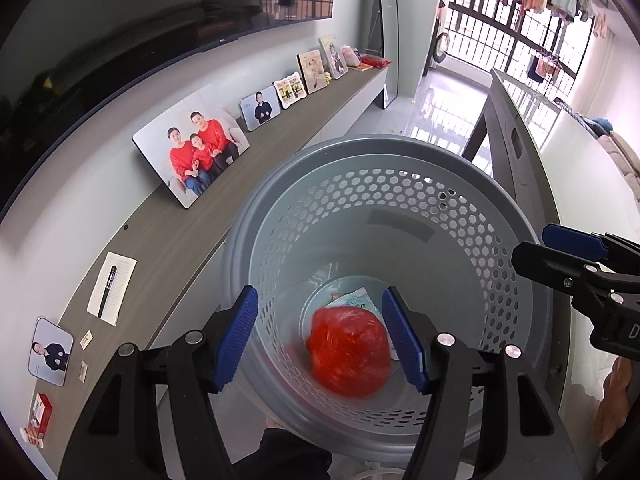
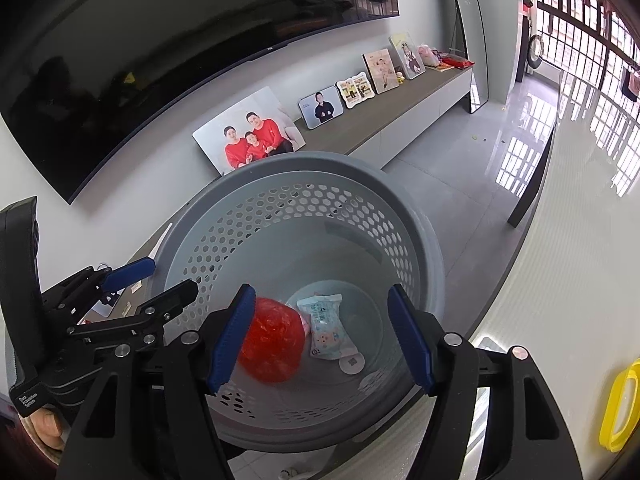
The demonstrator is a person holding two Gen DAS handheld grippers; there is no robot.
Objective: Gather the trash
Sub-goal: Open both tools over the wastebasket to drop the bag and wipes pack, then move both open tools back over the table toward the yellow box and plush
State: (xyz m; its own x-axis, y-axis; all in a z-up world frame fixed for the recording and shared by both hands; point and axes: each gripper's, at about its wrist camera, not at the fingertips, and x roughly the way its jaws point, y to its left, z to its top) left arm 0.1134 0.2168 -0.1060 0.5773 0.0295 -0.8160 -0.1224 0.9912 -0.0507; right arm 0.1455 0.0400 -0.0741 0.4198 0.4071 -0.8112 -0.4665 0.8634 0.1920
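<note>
White lettering on the black body of the left gripper (image 2: 168,300), low at the left of the right wrist view, seems to read "Data Acquisition System", while the small logo on the television (image 2: 160,40) bezel and the print on the pale wrapper (image 2: 328,326) stay too small to read.

Both grippers hang tilted down over the grey basket (image 1: 384,168), the left gripper (image 1: 320,340) and the right gripper (image 2: 322,334) side by side above its mouth, each with jaws parted and gripping nothing.
</note>
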